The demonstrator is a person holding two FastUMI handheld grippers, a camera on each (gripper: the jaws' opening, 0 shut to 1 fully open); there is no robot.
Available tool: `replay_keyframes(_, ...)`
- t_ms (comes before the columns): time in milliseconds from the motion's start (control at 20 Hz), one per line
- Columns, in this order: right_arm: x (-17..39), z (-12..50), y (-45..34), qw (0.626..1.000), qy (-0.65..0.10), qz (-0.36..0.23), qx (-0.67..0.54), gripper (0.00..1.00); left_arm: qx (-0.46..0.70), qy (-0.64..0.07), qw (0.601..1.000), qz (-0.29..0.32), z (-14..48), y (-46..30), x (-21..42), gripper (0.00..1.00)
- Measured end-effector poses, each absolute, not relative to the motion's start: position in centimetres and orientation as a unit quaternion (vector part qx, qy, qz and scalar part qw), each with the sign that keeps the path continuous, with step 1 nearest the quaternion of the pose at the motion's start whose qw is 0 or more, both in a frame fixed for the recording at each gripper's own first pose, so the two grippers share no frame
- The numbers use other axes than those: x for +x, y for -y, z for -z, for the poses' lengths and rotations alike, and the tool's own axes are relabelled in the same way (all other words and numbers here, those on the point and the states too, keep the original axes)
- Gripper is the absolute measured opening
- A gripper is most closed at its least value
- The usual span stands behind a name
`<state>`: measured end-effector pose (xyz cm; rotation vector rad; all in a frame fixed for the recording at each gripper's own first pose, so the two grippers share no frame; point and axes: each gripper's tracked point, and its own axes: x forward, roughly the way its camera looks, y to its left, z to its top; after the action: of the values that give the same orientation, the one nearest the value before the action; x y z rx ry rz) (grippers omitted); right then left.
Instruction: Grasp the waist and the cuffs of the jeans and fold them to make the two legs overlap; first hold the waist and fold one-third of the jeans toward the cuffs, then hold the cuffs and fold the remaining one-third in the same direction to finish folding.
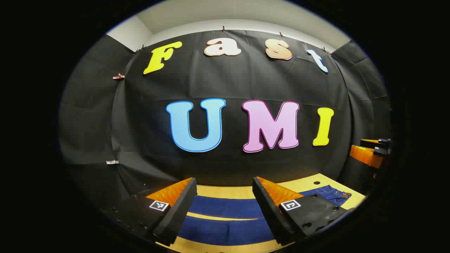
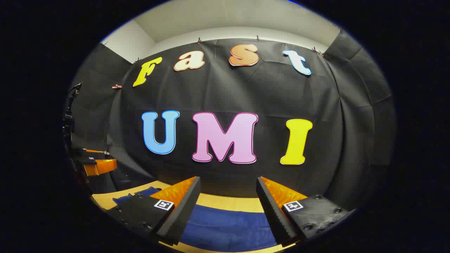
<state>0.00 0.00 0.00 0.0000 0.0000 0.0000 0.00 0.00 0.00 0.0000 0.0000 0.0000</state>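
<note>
Left gripper view looks along the left gripper (image 1: 225, 196), whose fingers are spread wide with nothing between them, hovering above the dark blue denim jeans (image 1: 225, 219) that lie flat on the pale yellow wooden counter (image 1: 302, 184). Two legs lie side by side with a thin strip of counter between them, and the waist end is at the right. The right gripper (image 2: 228, 196) is also spread and empty, above the jeans (image 2: 228, 225).

I judge that folding has not begun. A risk is pinching only the top layer of denim, so the fold drags crooked.

Left gripper view shows the leg gap and waist; right gripper view shows one broad blue area.
</note>
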Motion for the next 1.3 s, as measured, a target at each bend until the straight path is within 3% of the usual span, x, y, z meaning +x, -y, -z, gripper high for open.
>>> replay_keyframes(1000,-6.7,-3.7,-0.8,0.996,0.032,0.072,-0.041,0.96,0.017,-0.013,0.999,0.044,2.0,-4.5,-4.7,0.99)
replay_keyframes(1150,-7.7,-3.5,-0.2,0.994,0.032,0.093,-0.057,0.96,0.067,-0.015,0.996,0.061,3.0,-6.3,-4.5,0.98)
replay_keyframes(1200,-8.1,-3.7,-0.1,0.993,0.034,0.099,-0.061,0.89,0.096,-0.023,0.993,0.068,4.0,-7.2,-4.2,0.98)
replay_keyframes(1250,-8.5,-3.8,0.0,0.992,0.036,0.105,-0.067,0.96,0.134,-0.037,0.988,0.071,5.5,-8.7,-3.9,0.99)
replay_keyframes(1300,-8.9,-3.7,0.2,0.99,0.035,0.111,-0.077,0.96,0.17,-0.054,0.981,0.077,7.1,-10.1,-3.5,0.98)
